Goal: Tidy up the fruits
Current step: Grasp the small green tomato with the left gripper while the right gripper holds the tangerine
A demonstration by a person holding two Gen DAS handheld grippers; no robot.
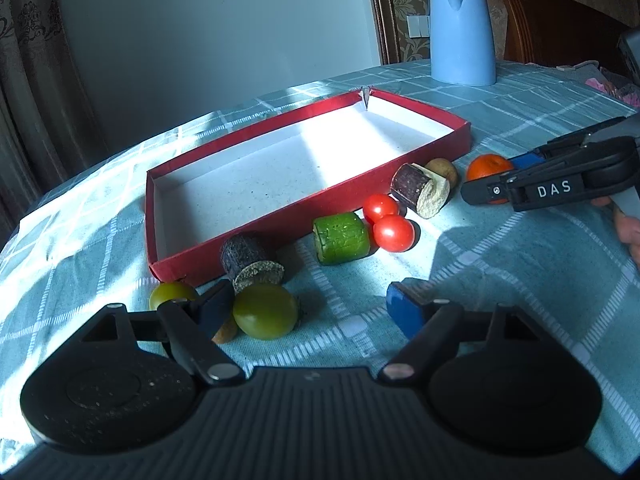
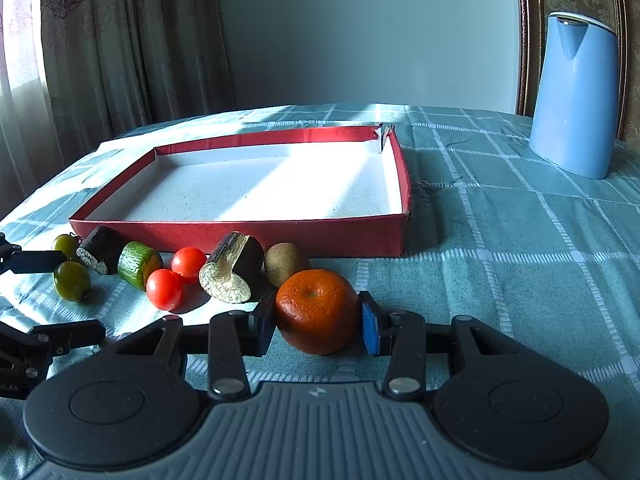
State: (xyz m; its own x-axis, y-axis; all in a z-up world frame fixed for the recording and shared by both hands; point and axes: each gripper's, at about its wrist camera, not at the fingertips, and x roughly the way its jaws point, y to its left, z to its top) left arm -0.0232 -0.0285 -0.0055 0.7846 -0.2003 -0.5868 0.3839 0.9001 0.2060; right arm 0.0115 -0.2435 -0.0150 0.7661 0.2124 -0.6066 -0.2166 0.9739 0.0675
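My right gripper (image 2: pixel 316 326) is shut on an orange mandarin (image 2: pixel 316 316) that rests on the cloth; in the left wrist view that mandarin (image 1: pixel 488 166) shows behind its black fingers. My left gripper (image 1: pixel 310 312) is open. A green round fruit (image 1: pixel 266 312) lies between its pads, close to the left pad and well apart from the blue right one. A second green fruit (image 1: pixel 172 294) sits outside the left finger. Before the empty red box (image 1: pixel 280 210) lie two red tomatoes (image 1: pixel 390 222), a green cylinder piece (image 1: pixel 340 238), two dark cut pieces (image 1: pixel 250 258) and a brown fruit (image 1: pixel 442 172).
A blue kettle (image 1: pixel 460 32) stands at the back right of the checked tablecloth (image 1: pixel 500 280). A wooden chair back (image 1: pixel 560 24) rises behind the table. Curtains hang at the left. A hand (image 1: pixel 628 228) holds the right gripper's handle at the right edge.
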